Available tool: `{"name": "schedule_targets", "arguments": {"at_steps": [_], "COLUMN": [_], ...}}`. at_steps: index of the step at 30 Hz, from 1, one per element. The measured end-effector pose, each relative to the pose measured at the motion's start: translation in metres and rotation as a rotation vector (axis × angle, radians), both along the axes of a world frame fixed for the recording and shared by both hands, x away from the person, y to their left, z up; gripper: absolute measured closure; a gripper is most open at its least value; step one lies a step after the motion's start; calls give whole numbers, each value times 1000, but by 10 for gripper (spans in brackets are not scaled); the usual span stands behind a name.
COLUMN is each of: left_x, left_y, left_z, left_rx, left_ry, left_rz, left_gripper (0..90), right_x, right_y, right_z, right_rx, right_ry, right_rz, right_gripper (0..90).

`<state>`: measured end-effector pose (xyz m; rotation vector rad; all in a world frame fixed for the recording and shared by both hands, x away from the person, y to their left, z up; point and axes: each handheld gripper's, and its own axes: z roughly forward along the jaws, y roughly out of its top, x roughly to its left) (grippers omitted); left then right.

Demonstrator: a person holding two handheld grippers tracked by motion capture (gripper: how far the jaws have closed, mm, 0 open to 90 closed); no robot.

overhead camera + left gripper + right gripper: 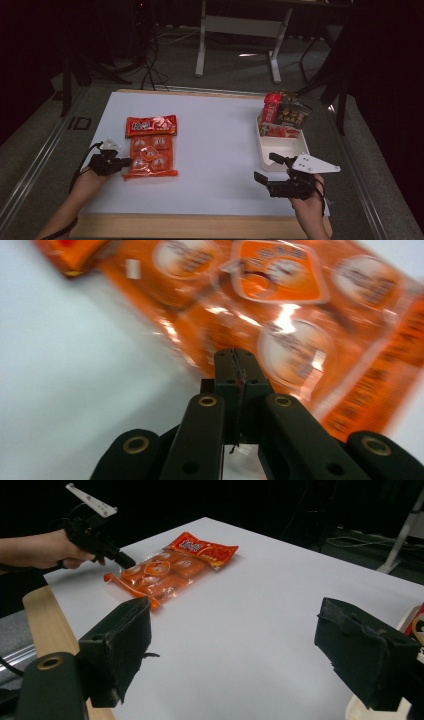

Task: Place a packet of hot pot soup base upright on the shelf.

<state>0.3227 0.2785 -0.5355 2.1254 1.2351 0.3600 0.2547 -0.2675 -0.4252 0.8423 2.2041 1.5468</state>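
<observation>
On the white table (215, 150) in the high view, the orange packet (150, 148) lies flat well left of the white bin (280, 150), with the left gripper (127, 162) at the packet's left edge and the right gripper (263, 167) just in front of the bin. In the left gripper view, its jaws are pressed together at the packet (280, 320)'s edge; whether they pinch the film cannot be told. In the right gripper view, the right gripper (232, 645) stands wide open and empty, the packet (167, 570) far off beside the left gripper (125, 560).
</observation>
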Motion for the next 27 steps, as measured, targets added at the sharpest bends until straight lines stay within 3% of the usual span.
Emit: {"name": "schedule_targets", "arguments": {"at_steps": [6, 12, 17, 23, 27], "left_x": [20, 37, 45, 48, 49], "left_y": [4, 0, -5, -5, -11], "left_z": [1, -4, -4, -6, -5], "left_rx": [-5, 16, 15, -9, 5], "left_ry": [-35, -27, -50, -27, -21], "left_rz": [79, 99, 134, 122, 100], "left_gripper": [898, 898, 899, 899, 899], "right_x": [1, 1, 1, 2, 2], "right_y": [0, 2, 1, 0, 0], "right_z": [-1, -2, -3, -4, -4], "right_rx": [-5, -10, -12, -12, -12], "right_ry": [2, 3, 0, 5, 9], "right_rz": [2, 6, 2, -3, -2], "right_gripper": [148, 150, 150, 150, 150]}}
